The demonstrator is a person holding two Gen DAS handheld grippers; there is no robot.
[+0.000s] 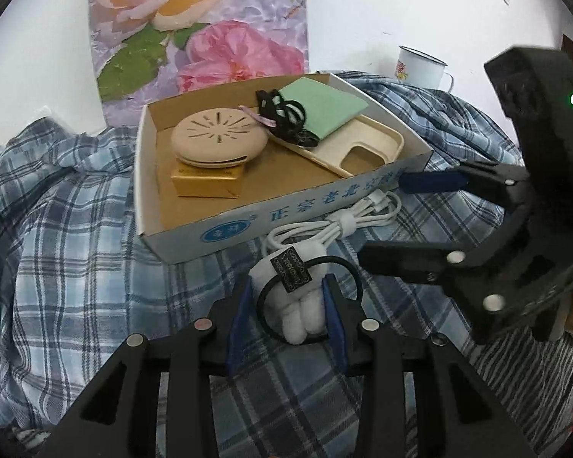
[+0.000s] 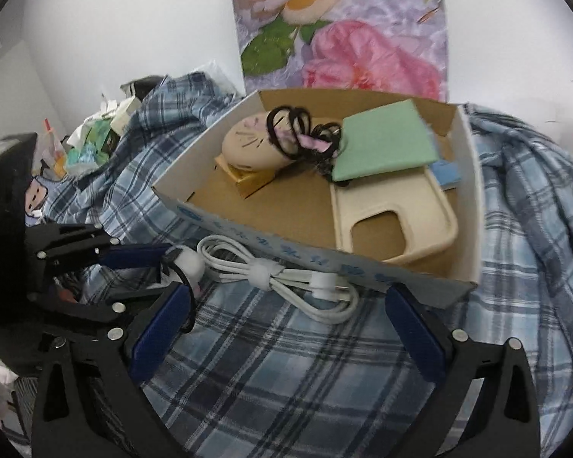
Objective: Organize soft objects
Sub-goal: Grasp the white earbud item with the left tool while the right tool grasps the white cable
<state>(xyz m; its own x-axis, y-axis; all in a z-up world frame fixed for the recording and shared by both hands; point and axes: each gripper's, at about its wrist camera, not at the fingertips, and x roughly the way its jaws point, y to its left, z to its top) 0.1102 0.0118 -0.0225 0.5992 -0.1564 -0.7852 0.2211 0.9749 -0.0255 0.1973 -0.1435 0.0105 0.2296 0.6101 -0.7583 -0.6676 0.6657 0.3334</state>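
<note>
Step in hand, as we judge it: pickup of the white plush hair tie (image 1: 301,297), low centre in the left wrist view, on the plaid cloth (image 1: 76,267) just in front of the cardboard box (image 1: 225,225). We see the left gripper (image 1: 288,318) with its blue pads on either side of the plush; they appear pressed against it, so we read them as clamped on it, although the black elastic loop hangs loose around them. Just right of it, the coiled white cable (image 1: 340,221) rests against the box front wall. At right of frame, the right gripper (image 1: 382,217) has its fingers spread wide, holding nothing; in its own view it (image 2: 286,328) frames the cable.

We judge that the next move calls for lifting the plush clear of the front wall and placing it on the bare floor at the box's near left.

Box contents, left to right in the left wrist view: round beige case (image 1: 217,137) stacked on a small gold box (image 1: 206,183); black hair ties (image 1: 282,114); green cloth (image 1: 321,108) overlapping a cream phone case (image 1: 359,149).
</note>
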